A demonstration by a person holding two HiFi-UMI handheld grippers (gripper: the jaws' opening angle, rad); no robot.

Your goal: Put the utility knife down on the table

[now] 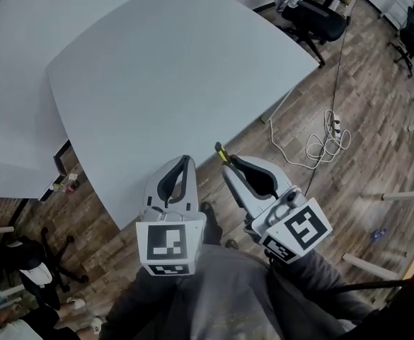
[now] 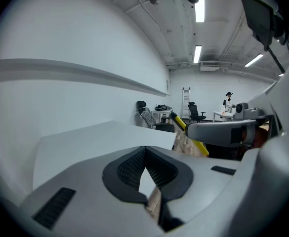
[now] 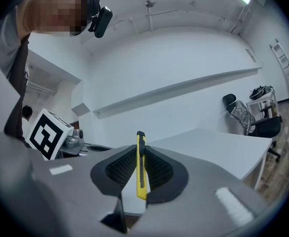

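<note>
A yellow utility knife (image 1: 221,153) with a black tip is clamped upright between the dark pads of my right gripper (image 1: 229,167), which hangs just off the near edge of the big white table (image 1: 157,69). In the right gripper view the knife (image 3: 141,168) stands between the shut jaws of this gripper (image 3: 140,149), with the table (image 3: 223,147) ahead. My left gripper (image 1: 186,159) sits beside it, its tip at the table's edge. In the left gripper view this gripper (image 2: 144,153) is shut with nothing in it, and the knife (image 2: 188,132) shows at the right.
Wooden floor lies right of the table, with a coiled white cable and power strip (image 1: 327,142) on it. Black office chairs (image 1: 313,13) stand at the far right corner, another chair (image 1: 30,264) at the lower left. The person's lap fills the bottom.
</note>
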